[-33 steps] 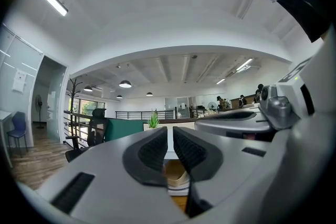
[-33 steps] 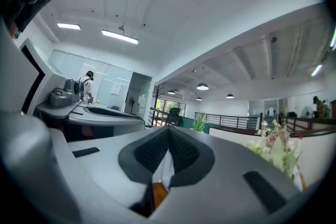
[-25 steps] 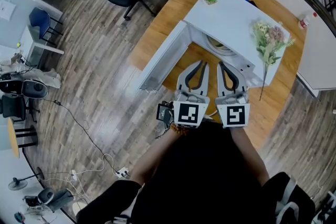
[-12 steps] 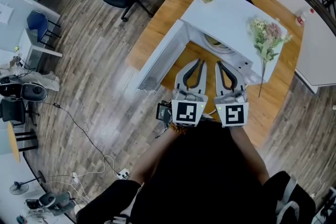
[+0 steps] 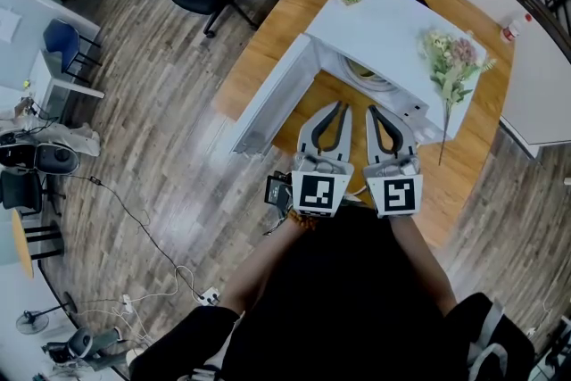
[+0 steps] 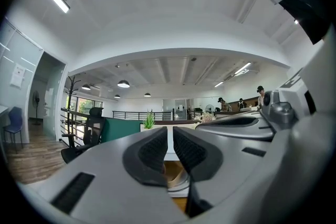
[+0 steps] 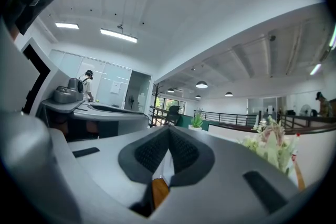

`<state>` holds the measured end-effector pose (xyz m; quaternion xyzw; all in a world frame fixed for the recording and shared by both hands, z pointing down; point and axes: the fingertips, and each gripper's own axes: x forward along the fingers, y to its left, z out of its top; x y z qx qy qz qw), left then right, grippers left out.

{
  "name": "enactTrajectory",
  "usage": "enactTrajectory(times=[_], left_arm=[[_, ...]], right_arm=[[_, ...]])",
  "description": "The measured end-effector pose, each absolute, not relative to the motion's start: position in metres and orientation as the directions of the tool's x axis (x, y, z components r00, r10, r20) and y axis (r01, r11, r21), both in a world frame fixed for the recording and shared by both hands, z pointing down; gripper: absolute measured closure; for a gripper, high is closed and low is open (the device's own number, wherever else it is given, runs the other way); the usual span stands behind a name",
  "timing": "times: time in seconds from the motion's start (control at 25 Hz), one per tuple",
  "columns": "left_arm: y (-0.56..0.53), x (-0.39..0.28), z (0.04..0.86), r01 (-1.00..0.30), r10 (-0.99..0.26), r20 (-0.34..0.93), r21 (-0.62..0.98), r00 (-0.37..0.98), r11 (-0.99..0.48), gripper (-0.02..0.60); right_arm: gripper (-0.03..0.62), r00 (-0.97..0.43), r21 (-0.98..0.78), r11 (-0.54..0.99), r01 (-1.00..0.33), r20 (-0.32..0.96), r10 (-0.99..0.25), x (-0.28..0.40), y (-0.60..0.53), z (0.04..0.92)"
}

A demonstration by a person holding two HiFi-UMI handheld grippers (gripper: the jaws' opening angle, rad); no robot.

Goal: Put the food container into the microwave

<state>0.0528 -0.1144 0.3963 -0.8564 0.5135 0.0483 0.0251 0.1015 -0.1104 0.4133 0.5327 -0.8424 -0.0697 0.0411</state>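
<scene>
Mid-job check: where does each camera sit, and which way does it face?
Head view: on the person's head, facing steeply down at the open microwave, left gripper and right gripper; dark torso and arms show.
Left gripper view: rides the left gripper, facing level along its barely parted jaws toward the microwave; right gripper at right.
Right gripper view: rides the right gripper, same heading, jaws together; left gripper at left, flowers at right.
Shared: both gripper views catch the potted plant.
</scene>
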Motion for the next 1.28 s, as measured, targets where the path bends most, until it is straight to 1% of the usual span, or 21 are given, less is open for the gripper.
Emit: enactTrajectory(times=[0.28, 0.44, 0.68, 0.8, 0.92, 1.08, 1.28], left_arm=[[-0.111, 0.058, 0.401, -0.873, -0.869, -0.096, -0.007, 0.486, -0.487, 0.532], [-0.111, 0.059, 0.396, -0.873, -0.867, -0.116, -0.005, 0.485, -0.487, 0.532], [-0.110, 0.058, 0.402, -0.870, -0.866, -0.089, -0.022, 0.492, -0.492, 0.532], [-0.110, 0.057, 0.396, -0.872, -0.865, -0.118, -0.005, 0.487, -0.490, 0.532], [-0.108, 0.059, 0.401, -0.869, -0.864, -0.102, 0.000, 0.493, -0.495, 0.532], [-0.108, 0.062, 0.398, -0.864, -0.858, -0.119, -0.001, 0.499, -0.503, 0.532], [-0.108, 0.065, 0.402, -0.859, -0.854, -0.107, -0.007, 0.510, -0.512, 0.532]], right_arm=[[0.589, -0.443, 0.157, 0.437, -0.886, 0.002, -0.897, 0.100, -0.109, 0.416], [0.589, -0.441, 0.154, 0.436, -0.887, 0.004, -0.898, 0.100, -0.110, 0.417], [0.589, -0.439, 0.142, 0.436, -0.889, 0.015, -0.898, 0.100, -0.110, 0.420], [0.589, -0.440, 0.142, 0.438, -0.888, 0.018, -0.898, 0.100, -0.110, 0.421], [0.589, -0.437, 0.143, 0.436, -0.888, 0.031, -0.899, 0.100, -0.109, 0.424], [0.589, -0.429, 0.131, 0.431, -0.893, 0.047, -0.902, 0.105, -0.109, 0.429], [0.589, -0.419, 0.096, 0.425, -0.900, 0.070, -0.905, 0.109, -0.112, 0.440]])
